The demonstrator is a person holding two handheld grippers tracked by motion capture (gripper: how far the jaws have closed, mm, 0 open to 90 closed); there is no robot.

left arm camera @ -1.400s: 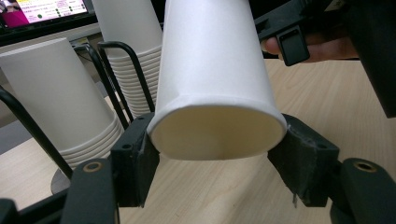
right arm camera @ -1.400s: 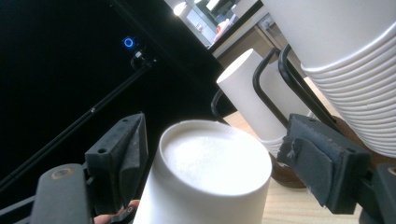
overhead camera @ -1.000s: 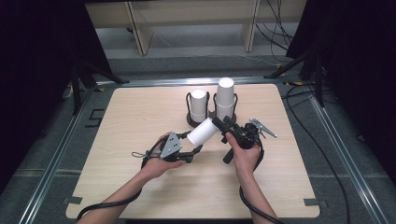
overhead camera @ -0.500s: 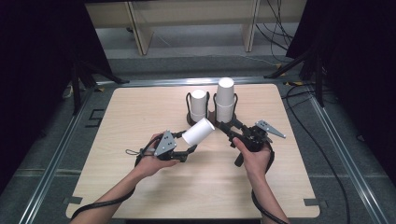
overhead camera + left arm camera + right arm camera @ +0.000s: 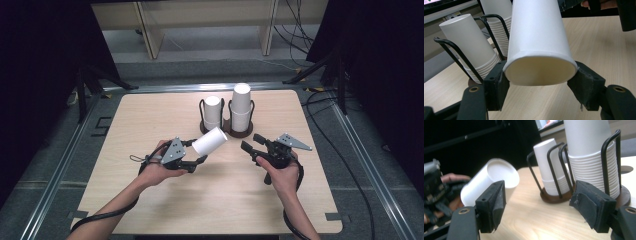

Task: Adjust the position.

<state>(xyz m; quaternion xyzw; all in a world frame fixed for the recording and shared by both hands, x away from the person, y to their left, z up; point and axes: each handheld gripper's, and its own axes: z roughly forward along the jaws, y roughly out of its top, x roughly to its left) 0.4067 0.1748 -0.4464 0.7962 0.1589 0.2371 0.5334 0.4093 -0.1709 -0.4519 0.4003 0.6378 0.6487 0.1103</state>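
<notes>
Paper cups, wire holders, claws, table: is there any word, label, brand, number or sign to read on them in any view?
None can be read.
Held paper cup: plain white, no print.
Shorter cup stack and taller cup stack: plain white.
Wire holders: bare black wire.
Left claw, right claw: no marking legible.
Table: bare wood.

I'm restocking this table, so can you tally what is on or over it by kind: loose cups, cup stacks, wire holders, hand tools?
Loose white paper cup, held in the left tool: 1
Stacks of white cups, a short one and a tall one: 2
Black wire holders around the stacks: 2
Hand tools, counting the right tool: 2
Total: 7
</notes>
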